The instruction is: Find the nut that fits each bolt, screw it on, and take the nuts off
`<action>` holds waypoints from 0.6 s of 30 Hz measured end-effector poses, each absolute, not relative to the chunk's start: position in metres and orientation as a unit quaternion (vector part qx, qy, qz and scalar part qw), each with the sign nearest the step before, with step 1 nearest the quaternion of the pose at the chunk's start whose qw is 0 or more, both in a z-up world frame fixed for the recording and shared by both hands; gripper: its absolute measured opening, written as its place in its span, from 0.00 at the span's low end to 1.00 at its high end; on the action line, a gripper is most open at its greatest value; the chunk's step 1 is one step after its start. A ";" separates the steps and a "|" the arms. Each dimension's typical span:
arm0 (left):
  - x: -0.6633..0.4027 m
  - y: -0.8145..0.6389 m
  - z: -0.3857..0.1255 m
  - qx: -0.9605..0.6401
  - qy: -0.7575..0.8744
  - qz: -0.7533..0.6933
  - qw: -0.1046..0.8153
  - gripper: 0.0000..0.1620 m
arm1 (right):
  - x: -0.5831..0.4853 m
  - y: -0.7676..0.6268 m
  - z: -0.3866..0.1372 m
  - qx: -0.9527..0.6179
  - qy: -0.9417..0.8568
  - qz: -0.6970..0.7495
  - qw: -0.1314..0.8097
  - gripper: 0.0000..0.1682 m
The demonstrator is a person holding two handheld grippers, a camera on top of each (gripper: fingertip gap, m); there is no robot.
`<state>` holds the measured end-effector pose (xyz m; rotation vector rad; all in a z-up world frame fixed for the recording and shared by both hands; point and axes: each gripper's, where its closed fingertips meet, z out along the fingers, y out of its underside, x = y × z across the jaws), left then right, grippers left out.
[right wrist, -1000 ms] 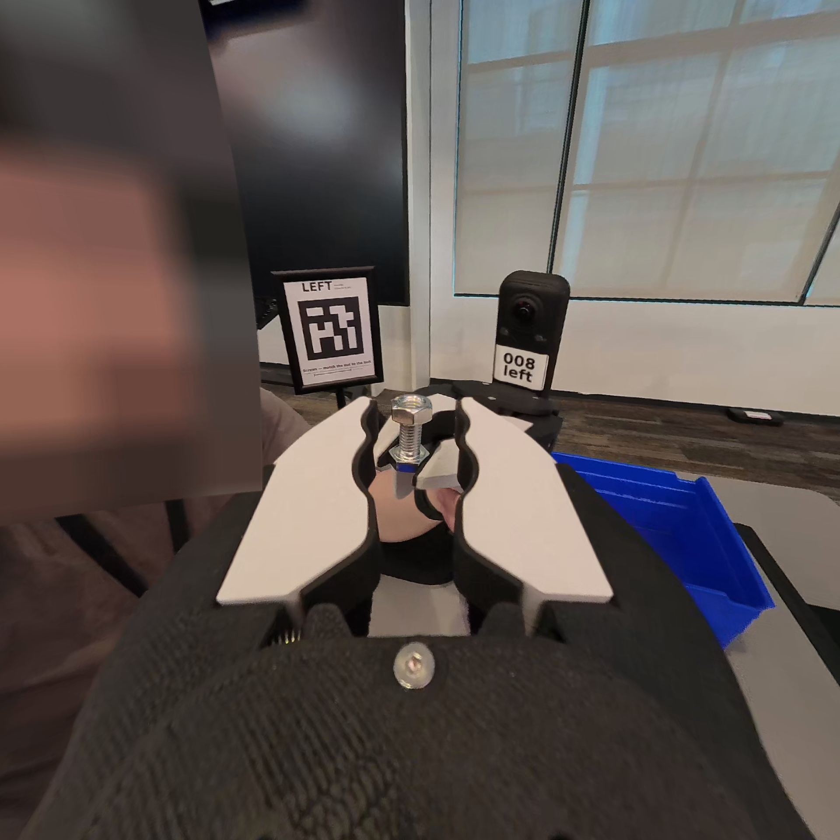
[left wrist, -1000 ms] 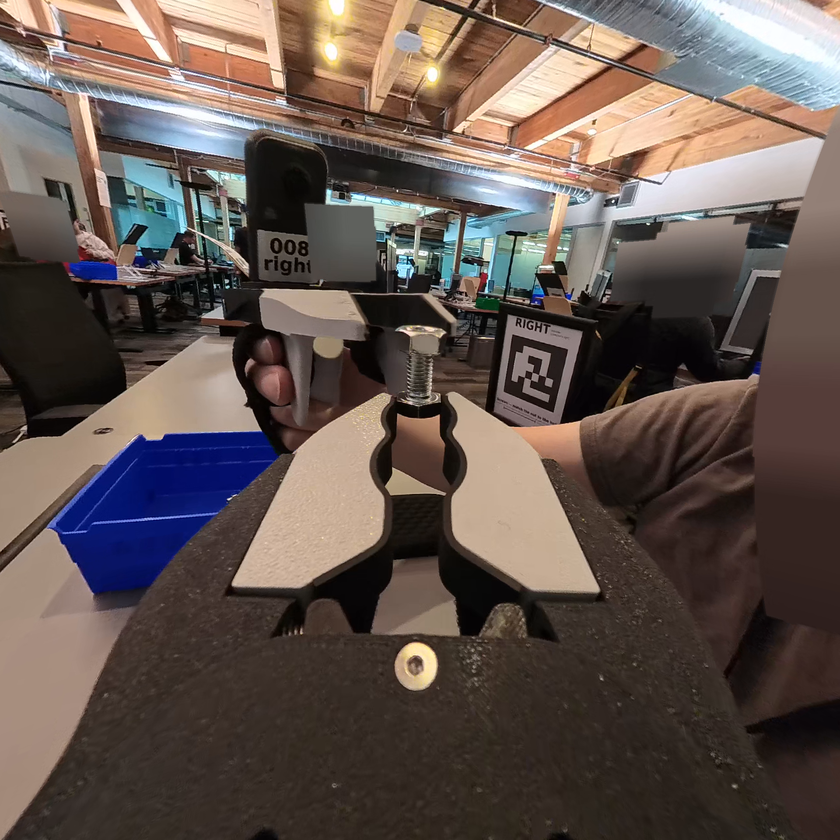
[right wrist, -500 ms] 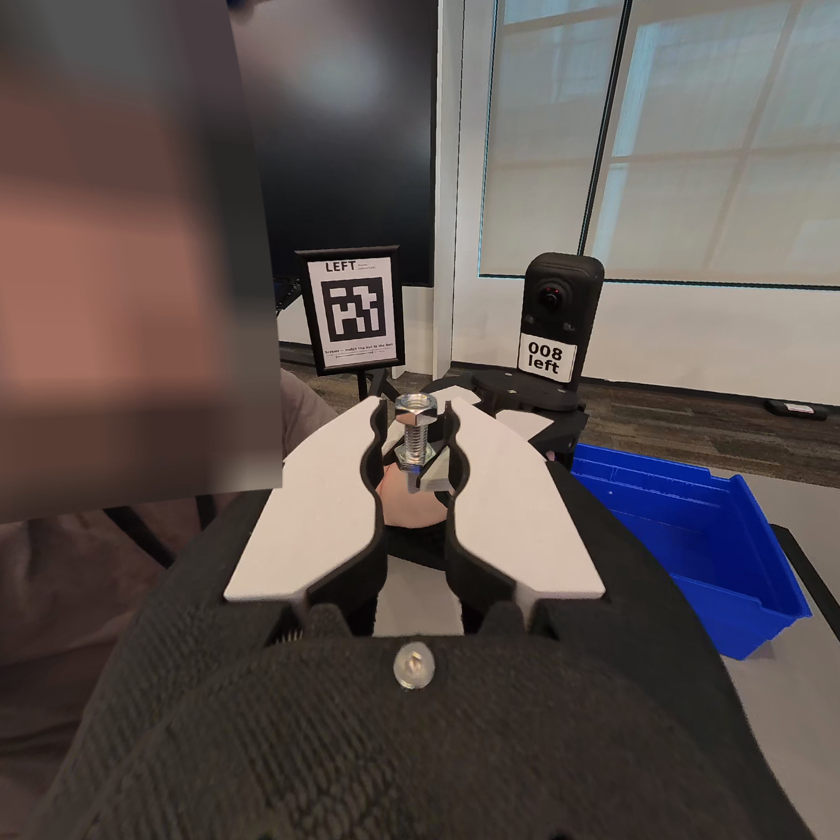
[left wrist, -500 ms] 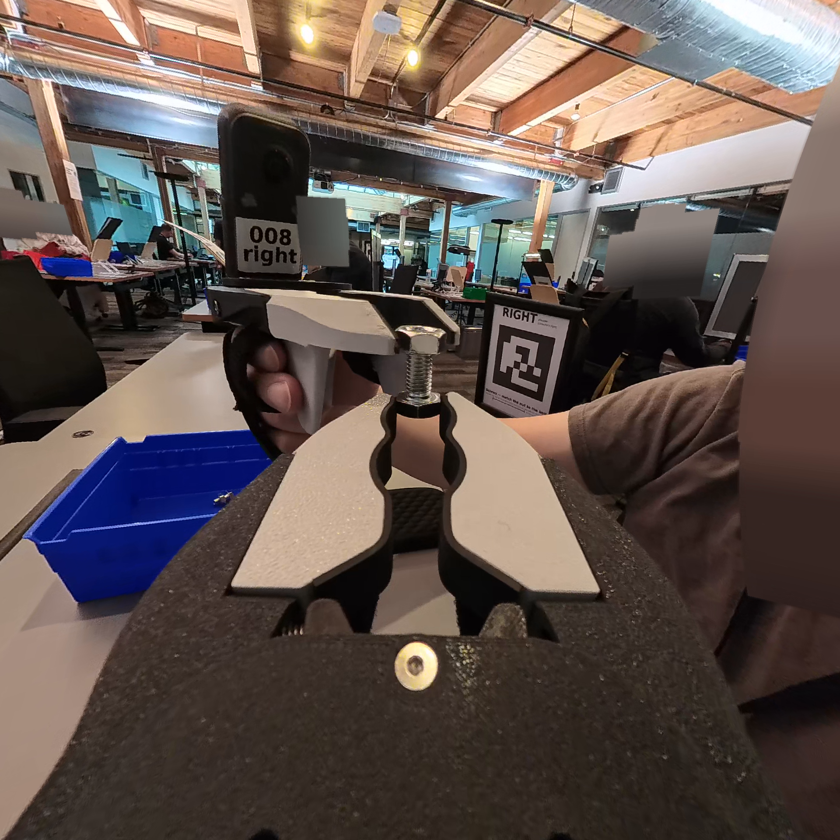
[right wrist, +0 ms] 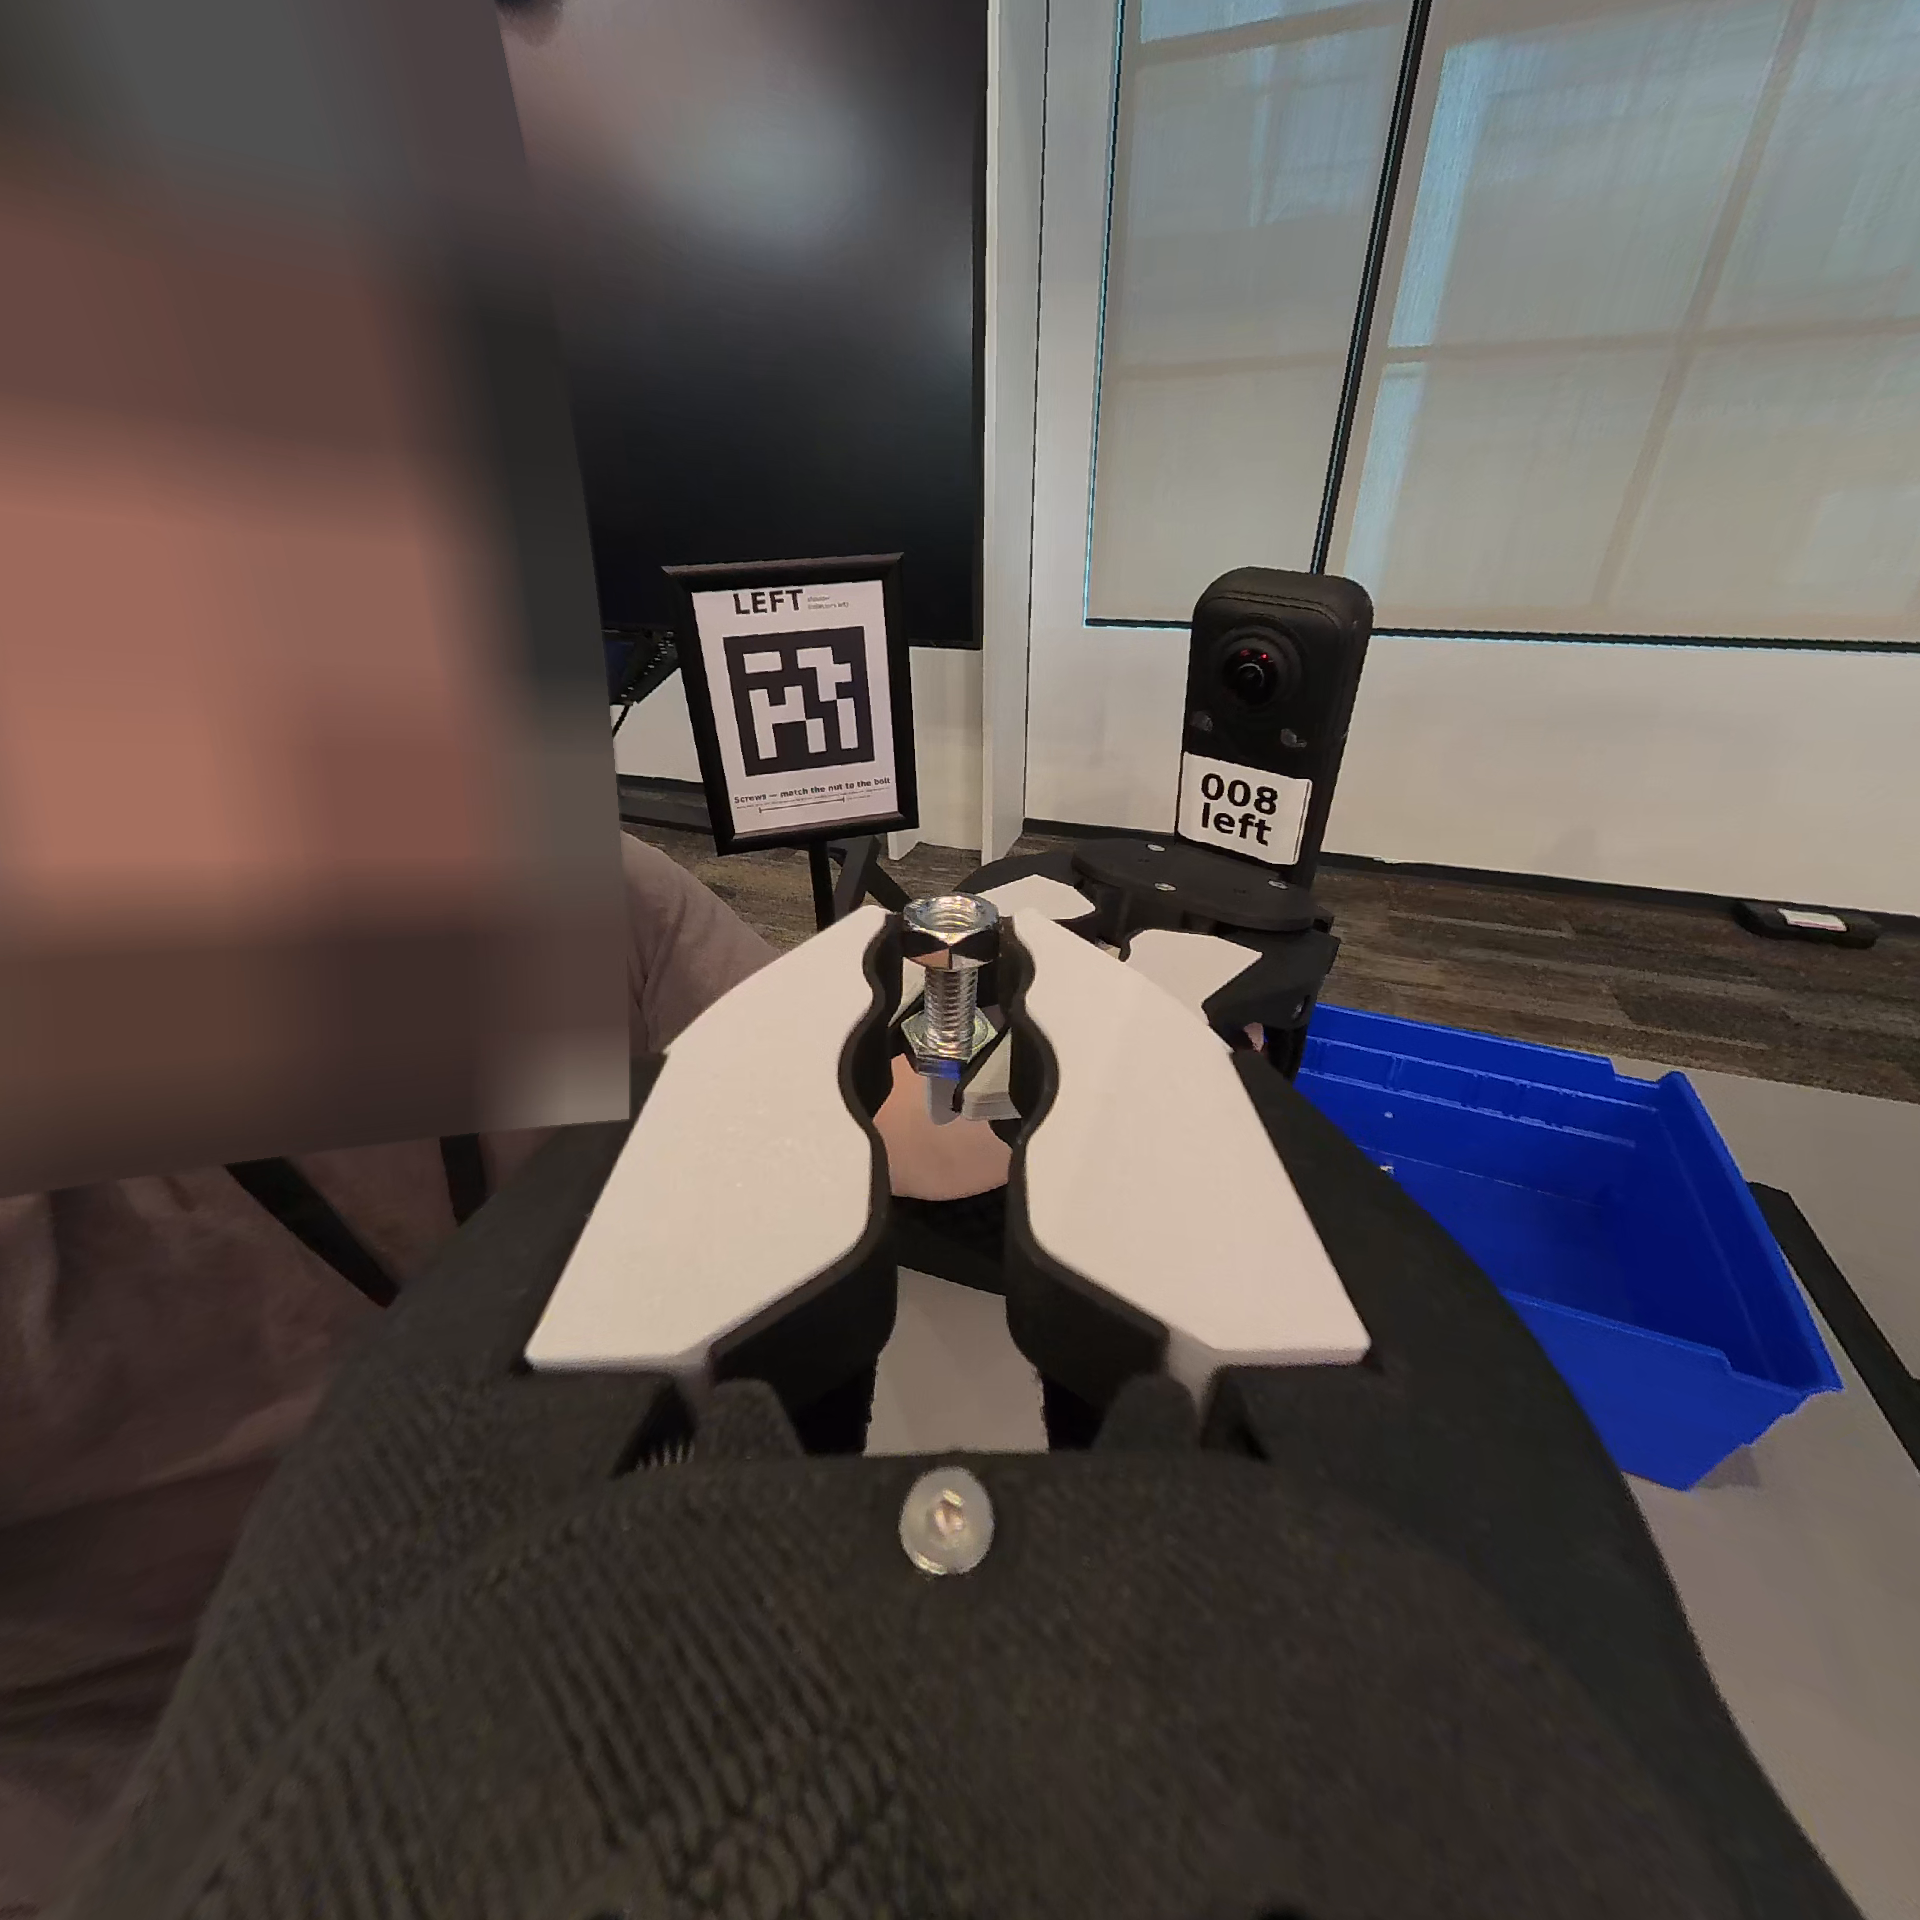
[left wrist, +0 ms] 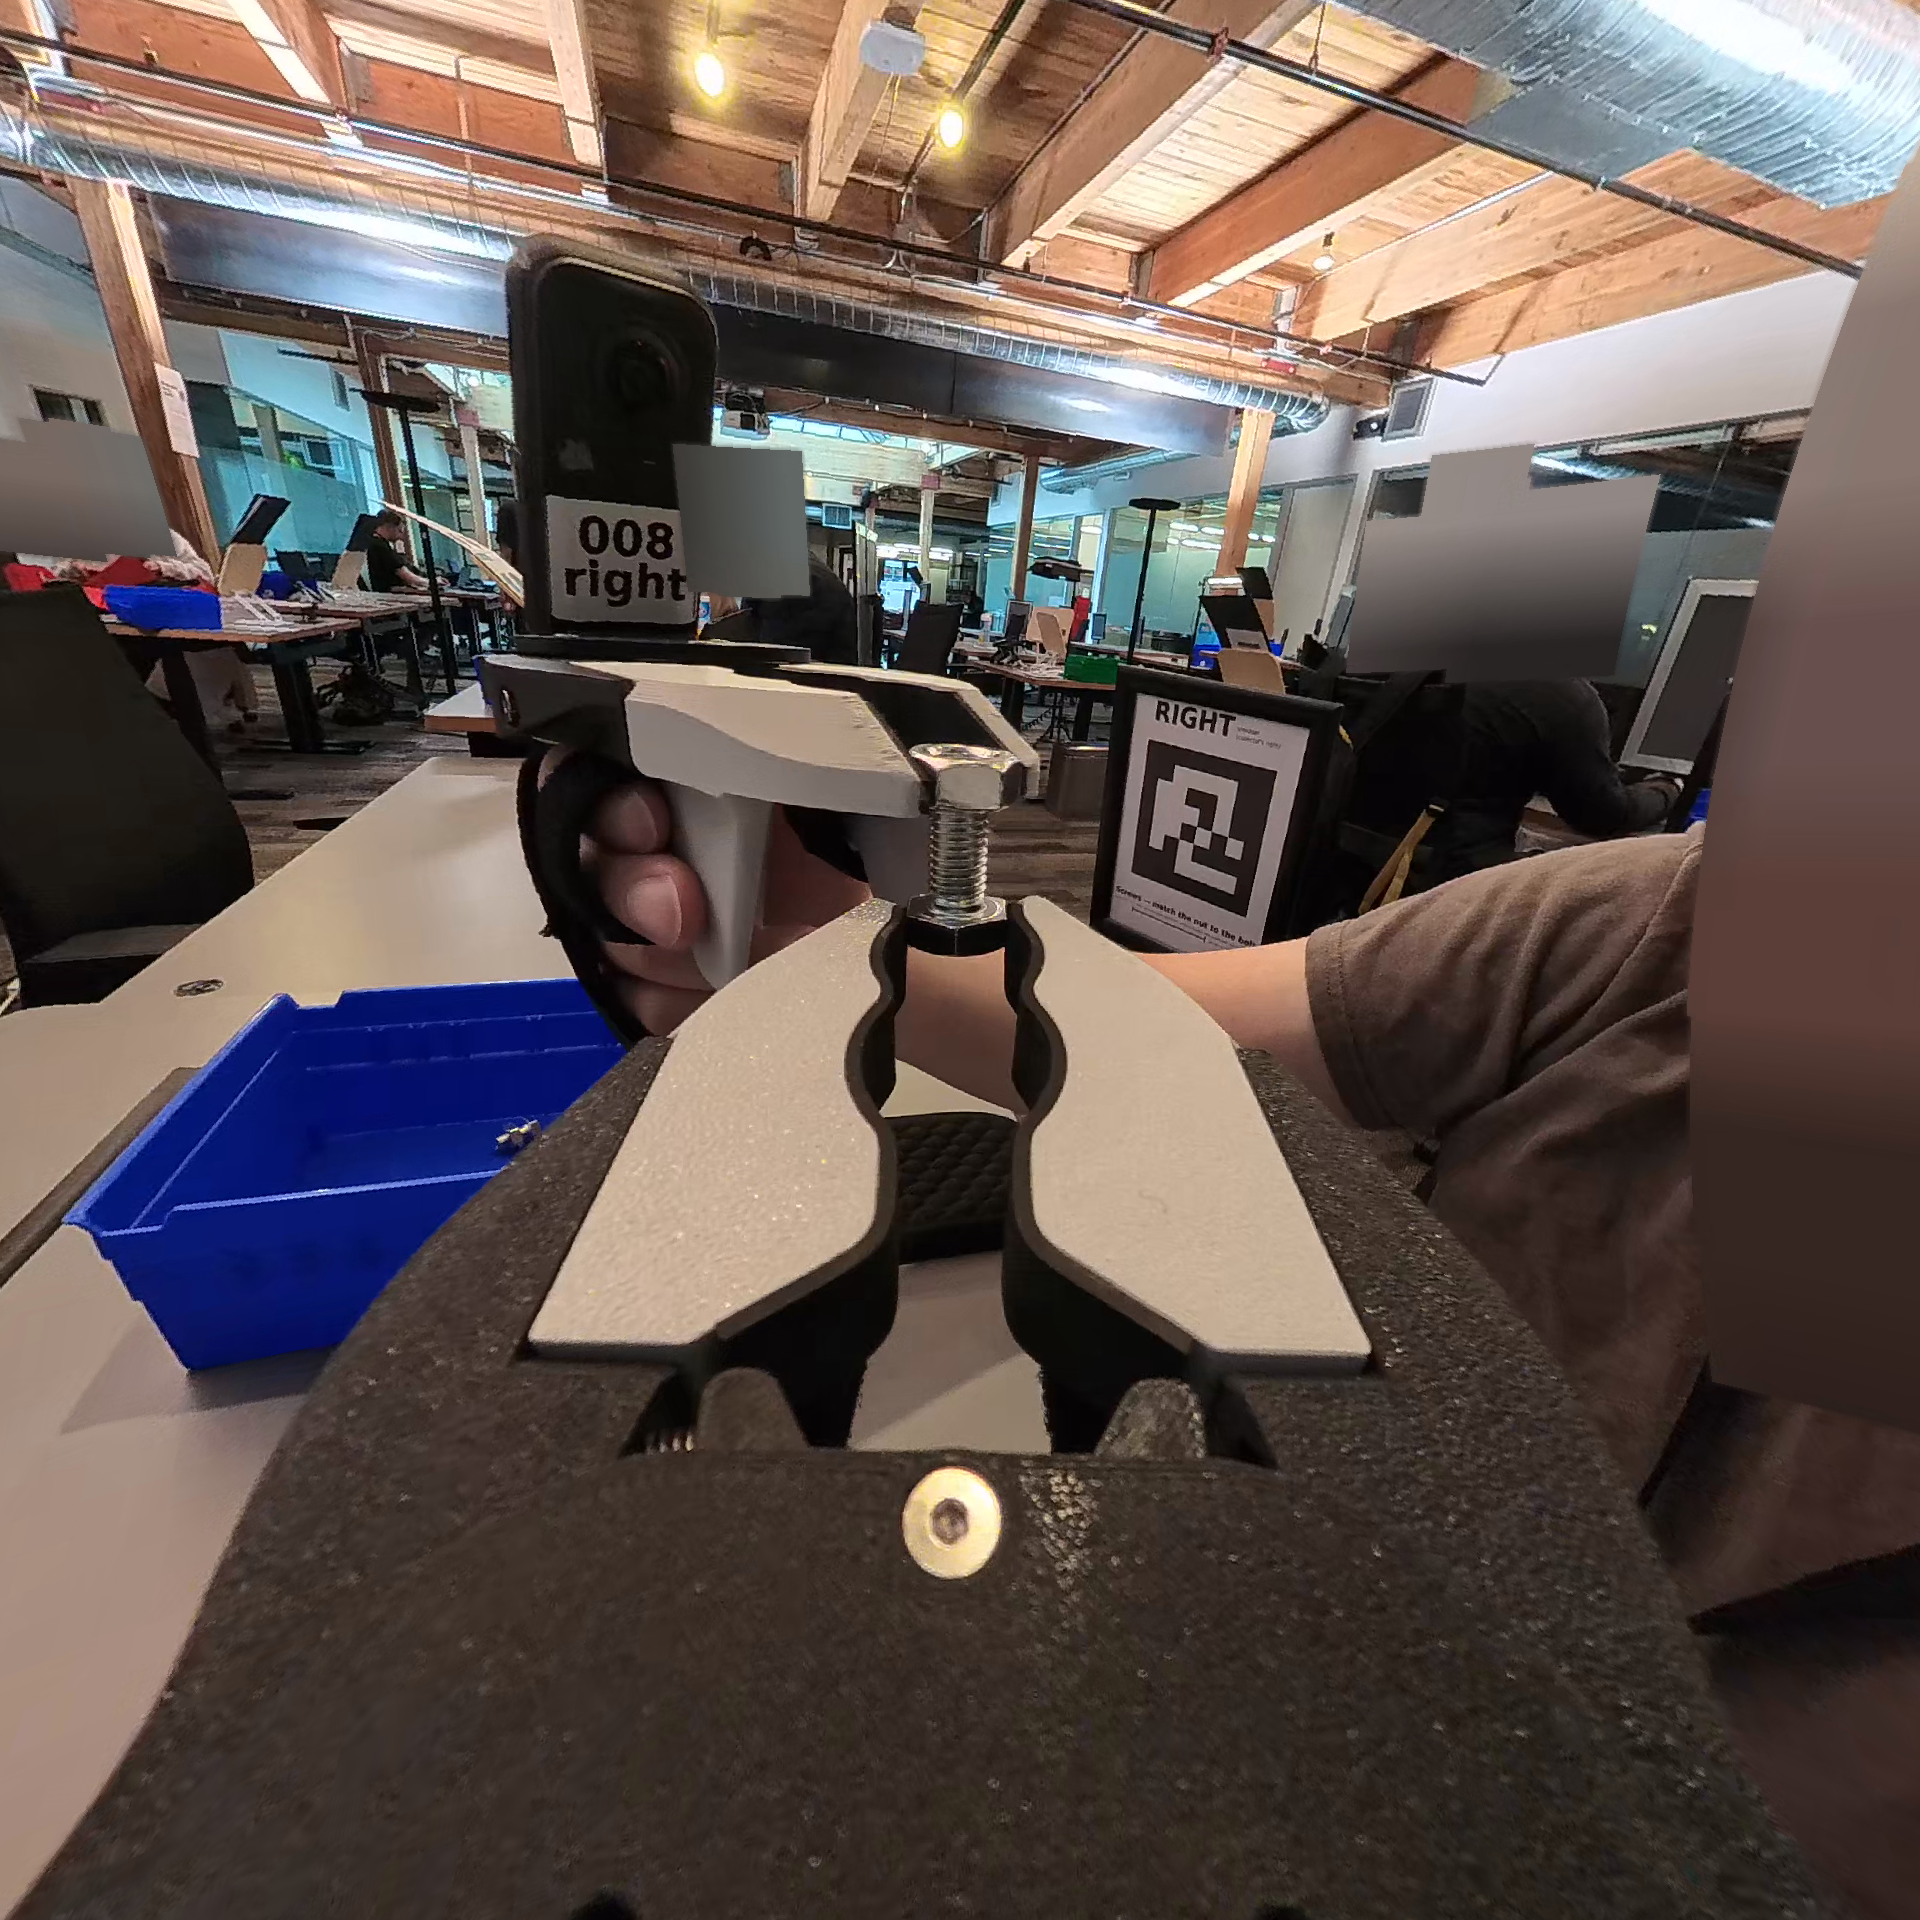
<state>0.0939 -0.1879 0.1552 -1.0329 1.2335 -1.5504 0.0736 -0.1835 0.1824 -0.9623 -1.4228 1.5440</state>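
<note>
A silver hex bolt (left wrist: 958, 847) stands upright between my two grippers, above the table. My left gripper (left wrist: 956, 927) is shut on the nut (left wrist: 956, 920) at the lower end of the thread. My right gripper (right wrist: 948, 940) is shut on the bolt's head (right wrist: 948, 935). In the right wrist view the nut (right wrist: 940, 1039) sits below the head, between the left gripper's fingertips (right wrist: 982, 1081). In the left wrist view the right gripper (left wrist: 966, 774) comes in from the left, with a hand on its handle (left wrist: 634, 894).
A blue bin (left wrist: 312, 1164) stands on the grey table (left wrist: 104, 1507) to the left, with a small metal part (left wrist: 514, 1136) in it; it also shows in the right wrist view (right wrist: 1558, 1195). Framed marker signs (left wrist: 1205, 821) (right wrist: 800, 707) stand behind. A person's arm (left wrist: 1455, 997) is at right.
Both grippers keep their grip. The right gripper has swung slightly around the bolt relative to the left one. The gap between head and nut looks the same.
</note>
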 end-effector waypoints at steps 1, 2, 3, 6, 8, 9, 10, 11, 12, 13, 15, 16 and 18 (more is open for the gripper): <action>0.094 -0.188 0.155 -0.416 0.496 -0.622 0.439 0.11 | 0.073 -0.183 0.182 -0.383 -0.563 0.610 0.405 0.11; 0.094 -0.187 0.155 -0.418 0.495 -0.621 0.441 0.11 | 0.073 -0.182 0.182 -0.386 -0.562 0.608 0.407 0.11; 0.094 -0.186 0.155 -0.419 0.494 -0.619 0.444 0.11 | 0.073 -0.181 0.182 -0.389 -0.560 0.606 0.410 0.11; 0.093 -0.180 0.155 -0.429 0.487 -0.609 0.457 0.11 | 0.072 -0.176 0.182 -0.404 -0.551 0.594 0.425 0.11; 0.093 -0.176 0.155 -0.436 0.482 -0.601 0.465 0.11 | 0.071 -0.172 0.182 -0.414 -0.544 0.584 0.438 0.11; 0.093 -0.173 0.155 -0.441 0.479 -0.595 0.471 0.11 | 0.071 -0.169 0.182 -0.421 -0.540 0.577 0.444 0.11; 0.092 -0.170 0.154 -0.446 0.477 -0.587 0.478 0.11 | 0.071 -0.167 0.181 -0.429 -0.536 0.571 0.450 0.11; 0.092 -0.168 0.154 -0.450 0.476 -0.582 0.482 0.11 | 0.071 -0.165 0.181 -0.435 -0.534 0.564 0.456 0.11; 0.092 -0.166 0.153 -0.455 0.472 -0.577 0.486 0.11 | 0.071 -0.162 0.180 -0.443 -0.530 0.557 0.461 0.11; 0.092 -0.163 0.153 -0.459 0.468 -0.573 0.492 0.11 | 0.071 -0.160 0.180 -0.451 -0.526 0.550 0.466 0.11; 0.092 -0.162 0.153 -0.459 0.465 -0.578 0.489 0.11 | 0.071 -0.158 0.179 -0.460 -0.522 0.541 0.472 0.11; 0.093 -0.160 0.153 -0.462 0.461 -0.578 0.489 0.11 | 0.071 -0.156 0.179 -0.466 -0.518 0.537 0.476 0.11; 0.093 -0.156 0.152 -0.468 0.455 -0.575 0.494 0.11 | 0.071 -0.152 0.178 -0.477 -0.510 0.528 0.484 0.11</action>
